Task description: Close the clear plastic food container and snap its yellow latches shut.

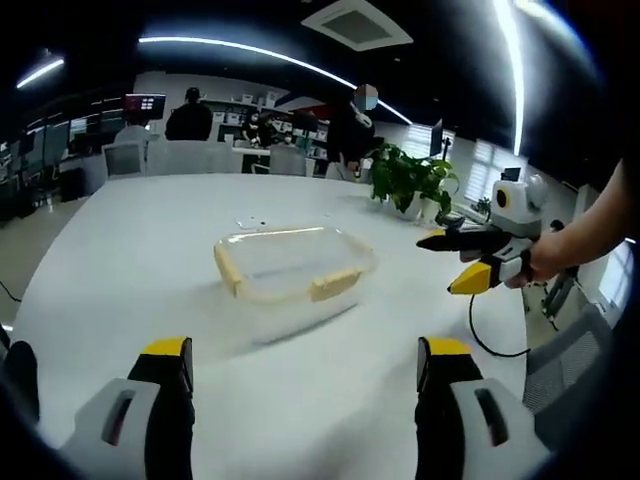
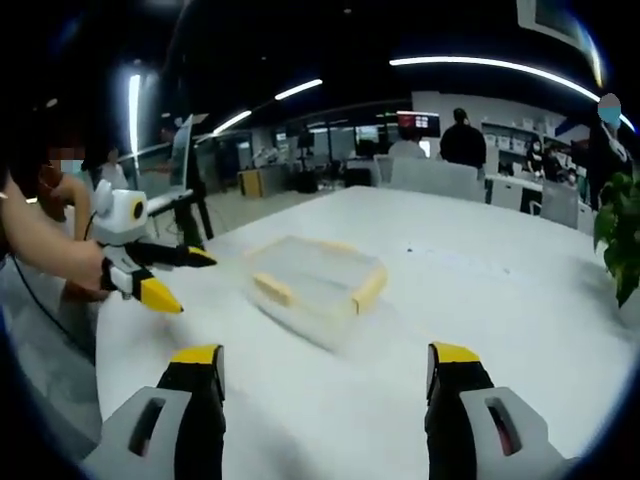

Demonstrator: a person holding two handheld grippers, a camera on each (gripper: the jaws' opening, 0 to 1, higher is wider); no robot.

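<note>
A clear plastic food container point(image 1: 290, 270) with its lid on and yellow latches lies on the white table point(image 1: 150, 250); it also sits mid-table in the right gripper view point(image 2: 315, 280). My left gripper point(image 1: 305, 365) is open, short of the container with nothing between its jaws. My right gripper point(image 2: 325, 372) is open as well, also held back from the box. The right gripper point(image 1: 455, 262) comes in from the right of the left gripper view, held by a hand, jaws apart. The left gripper point(image 2: 180, 280) shows at the left of the right gripper view.
A potted green plant point(image 1: 410, 180) stands at the table's far right. Chairs, desks and several people point(image 1: 190, 115) are beyond the far edge. A black cable point(image 1: 480, 335) hangs off the table's right side.
</note>
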